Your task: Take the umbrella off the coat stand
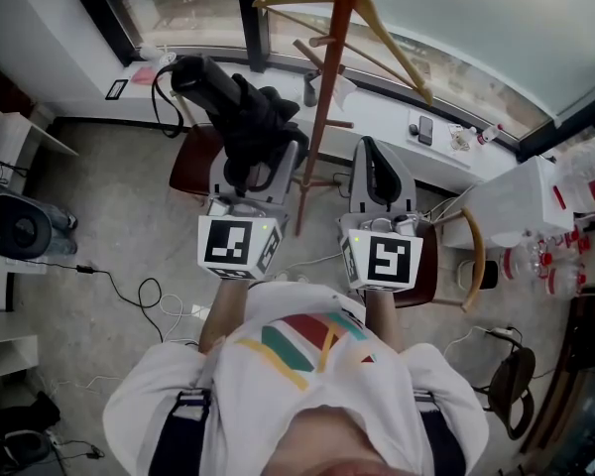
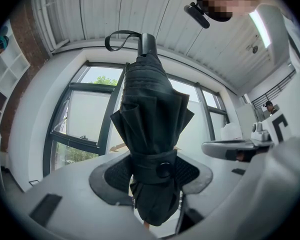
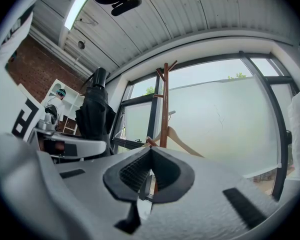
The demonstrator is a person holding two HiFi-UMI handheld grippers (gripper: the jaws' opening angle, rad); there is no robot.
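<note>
Left tool (image 2: 152,176) is clamped on the folded black umbrella (image 2: 150,109). In the left gripper view both ribbed pads press on it right at the closure band with the button (image 2: 163,169). A short bit of folded canopy pokes out below the pads toward the camera. The rest of it stands up through the middle of the frame, to the handle and its wrist loop (image 2: 117,36) at the top.

Right tool (image 3: 150,171) is closed with nothing in it, pads meeting in the lower middle of its own view.

In the head view the two tools sit side by side in mid-frame, left tool (image 1: 258,167) and right tool (image 1: 372,162). The umbrella (image 1: 238,102) runs from the left one toward the upper left. It's left of the wooden coat stand (image 1: 322,107) pole and not on any peg.

The right gripper view agrees: umbrella (image 3: 95,114) at left, coat stand (image 3: 165,109) in the centre, clear gap between them.

A wooden hanger (image 1: 377,23) hangs on the stand, at the upper right in the head view.
</note>
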